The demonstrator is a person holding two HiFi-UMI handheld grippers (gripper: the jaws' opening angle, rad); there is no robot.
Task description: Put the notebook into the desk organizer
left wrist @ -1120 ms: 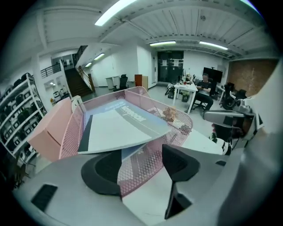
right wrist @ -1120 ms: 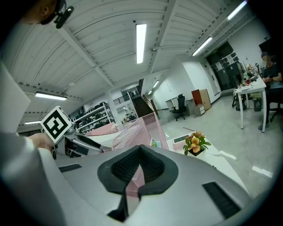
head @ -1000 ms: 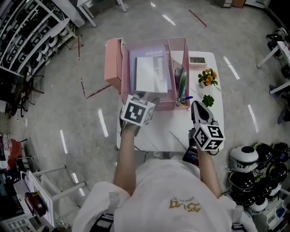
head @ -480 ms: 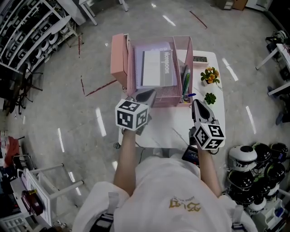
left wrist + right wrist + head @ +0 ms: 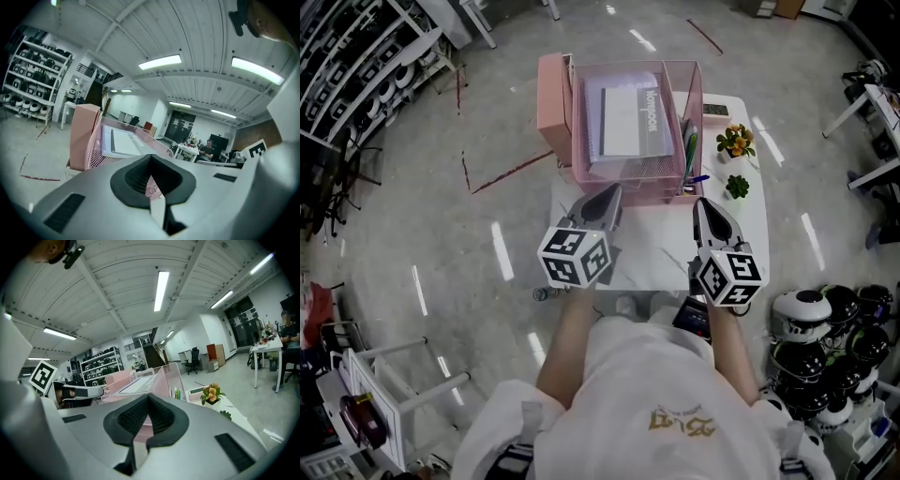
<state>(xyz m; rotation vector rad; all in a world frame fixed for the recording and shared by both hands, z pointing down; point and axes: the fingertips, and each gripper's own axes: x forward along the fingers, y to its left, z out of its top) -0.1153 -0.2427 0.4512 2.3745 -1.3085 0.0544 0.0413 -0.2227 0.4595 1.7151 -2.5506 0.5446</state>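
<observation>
The notebook, pale with a spiral edge, leans inside the pink mesh desk organizer at the far side of the white table. It also shows in the left gripper view as the notebook in the organizer. My left gripper is shut and holds nothing, hovering just in front of the organizer. My right gripper is shut and empty too, over the table's right half, near the organizer's pen slot.
Pens stand in the organizer's narrow right slot. A pink box stands at its left. A small clock, an orange flower pot and a green plant sit at the table's right. Helmets lie on the floor at right.
My left gripper has drawn back from the organizer toward me, leaving the notebook inside, and its jaws have shut. The right gripper has barely moved.
</observation>
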